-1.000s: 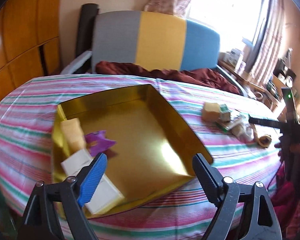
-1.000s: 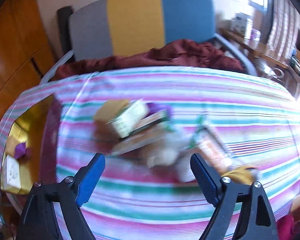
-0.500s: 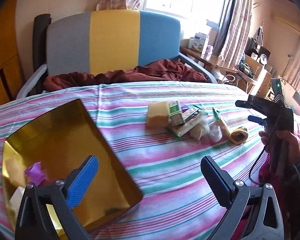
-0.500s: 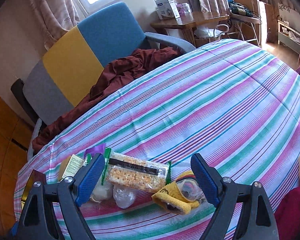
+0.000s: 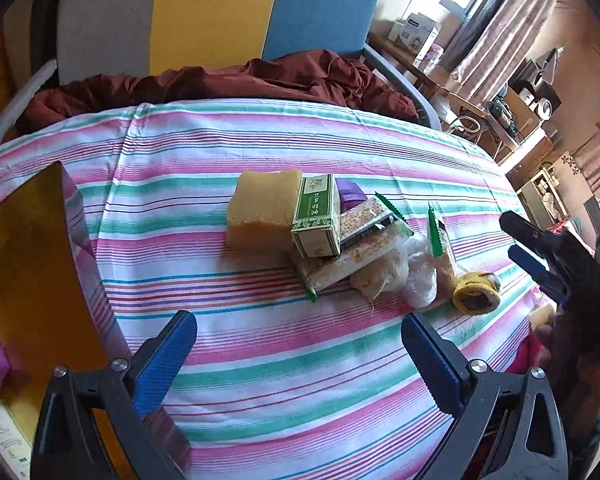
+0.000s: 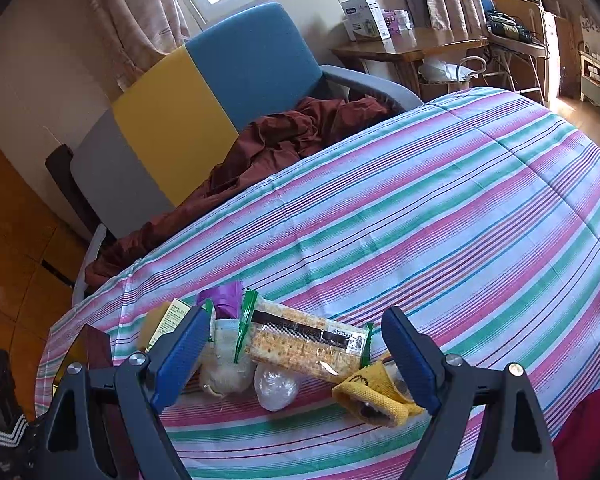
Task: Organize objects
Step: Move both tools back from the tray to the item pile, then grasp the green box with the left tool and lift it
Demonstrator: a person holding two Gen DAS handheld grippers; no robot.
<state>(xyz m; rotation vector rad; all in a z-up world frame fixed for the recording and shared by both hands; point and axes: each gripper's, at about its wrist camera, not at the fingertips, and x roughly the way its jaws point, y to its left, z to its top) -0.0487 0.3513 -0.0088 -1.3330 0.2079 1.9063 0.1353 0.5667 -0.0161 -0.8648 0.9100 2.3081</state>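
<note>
Both tongs, left tongs (image 5: 299, 342) and right tongs (image 6: 296, 344), wide, empty; cracker pack (image 6: 306, 346) atop pile; gold tray (image 5: 24, 264) only in left view.

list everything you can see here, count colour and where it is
sponge: 1, yellow, left end of the pile
small box: 1, green and white, leaning on the sponge
cracker packs: 2, clear with green ends, in the pile
sock: 1, yellow, right end of the pile
clear bag: 1, beside the sock
tray: 1, gold, left on the bed
bedspread: 1, striped pink, green, white
chair: 1, grey, yellow, blue, behind the bed
left gripper: open, empty, above the bedspread
right gripper: open, around the pile
</note>
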